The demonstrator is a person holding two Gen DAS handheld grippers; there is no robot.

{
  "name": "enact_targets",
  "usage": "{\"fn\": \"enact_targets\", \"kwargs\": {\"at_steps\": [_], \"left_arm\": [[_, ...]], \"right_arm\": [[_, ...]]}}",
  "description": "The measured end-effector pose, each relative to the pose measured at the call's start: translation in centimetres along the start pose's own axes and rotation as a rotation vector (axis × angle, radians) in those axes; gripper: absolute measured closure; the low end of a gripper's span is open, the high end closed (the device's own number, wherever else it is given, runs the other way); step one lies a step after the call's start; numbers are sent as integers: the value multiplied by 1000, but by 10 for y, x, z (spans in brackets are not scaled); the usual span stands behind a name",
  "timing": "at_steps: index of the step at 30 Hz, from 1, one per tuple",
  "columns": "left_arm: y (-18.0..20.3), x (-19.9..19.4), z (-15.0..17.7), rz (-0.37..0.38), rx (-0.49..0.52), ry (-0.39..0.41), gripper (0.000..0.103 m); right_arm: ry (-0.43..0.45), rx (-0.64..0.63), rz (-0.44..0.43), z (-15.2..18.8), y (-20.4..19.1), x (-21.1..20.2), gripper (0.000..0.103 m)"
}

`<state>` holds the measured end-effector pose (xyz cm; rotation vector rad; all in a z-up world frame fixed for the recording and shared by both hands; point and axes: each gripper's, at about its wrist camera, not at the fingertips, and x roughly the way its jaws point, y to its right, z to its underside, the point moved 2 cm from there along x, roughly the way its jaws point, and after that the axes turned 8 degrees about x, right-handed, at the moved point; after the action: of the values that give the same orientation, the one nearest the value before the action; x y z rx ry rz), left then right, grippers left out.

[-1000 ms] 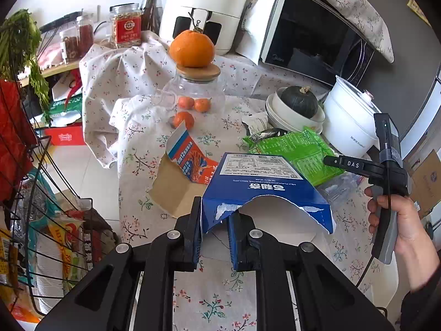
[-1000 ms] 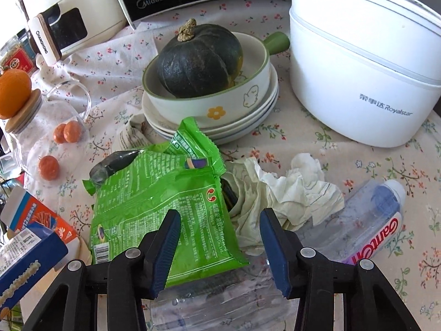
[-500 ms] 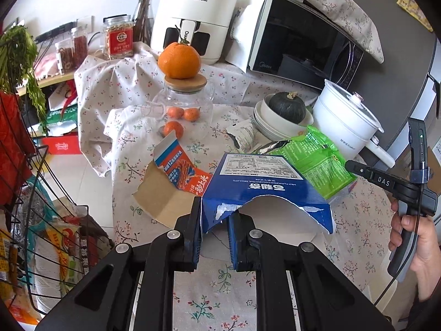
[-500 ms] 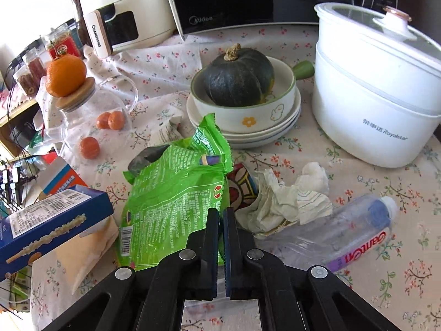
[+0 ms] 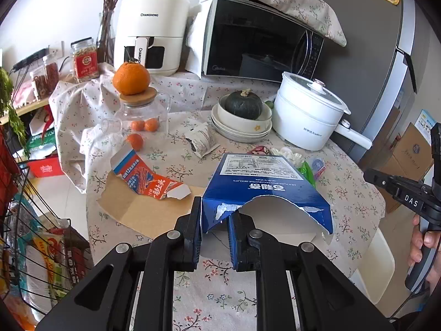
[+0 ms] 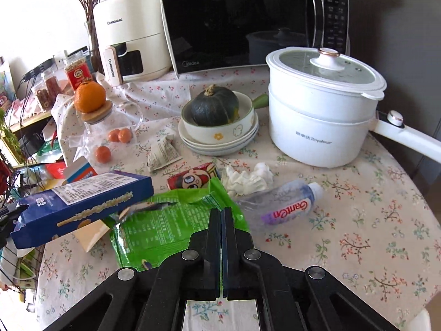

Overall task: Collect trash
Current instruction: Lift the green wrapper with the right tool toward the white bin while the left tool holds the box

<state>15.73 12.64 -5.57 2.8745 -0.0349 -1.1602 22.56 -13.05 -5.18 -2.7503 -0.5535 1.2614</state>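
Floral cloth covers the table, which carries the items below. At the back stand a black microwave and a cream air fryer. A white cooking pot sits at the right, beside stacked bowls holding a dark green squash. A glass jar at the left has an orange on its wooden lid.

Left tongs are closed on the torn edge of a blue box, holding it raised above the table. Right tongs are clamped on a green snack bag, which sits just beside and partly under the blue box.

Trash on the table: a torn orange carton on brown cardboard; a clear plastic bottle just right of the bag; crumpled white tissue touching the bottle; a small red cartoon packet; a torn paper sachet near the bowls.
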Motion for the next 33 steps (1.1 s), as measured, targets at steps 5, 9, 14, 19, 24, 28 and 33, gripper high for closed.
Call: {"fn": "enact_targets", "kwargs": {"at_steps": [5, 9, 14, 19, 24, 28, 33], "left_arm": [[11, 3, 5, -4, 31, -13, 86], [6, 5, 9, -18, 27, -20, 86], [-9, 5, 8, -37, 1, -19, 86], [-17, 11, 8, -47, -8, -33, 86], [-22, 14, 9, -48, -15, -42, 86], [-23, 11, 10, -48, -16, -35, 86], [-22, 5, 11, -43, -8, -23, 86]], "right_arm": [[-94, 81, 6, 29, 26, 13, 59], [-167, 130, -3, 51, 39, 43, 34], [-269, 132, 37, 68, 45, 96, 34], [-253, 127, 35, 74, 44, 128, 33], [-198, -64, 153, 84, 20, 133, 46], [-194, -57, 151, 89, 17, 126, 71], [-232, -27, 112, 87, 23, 107, 100]]}}
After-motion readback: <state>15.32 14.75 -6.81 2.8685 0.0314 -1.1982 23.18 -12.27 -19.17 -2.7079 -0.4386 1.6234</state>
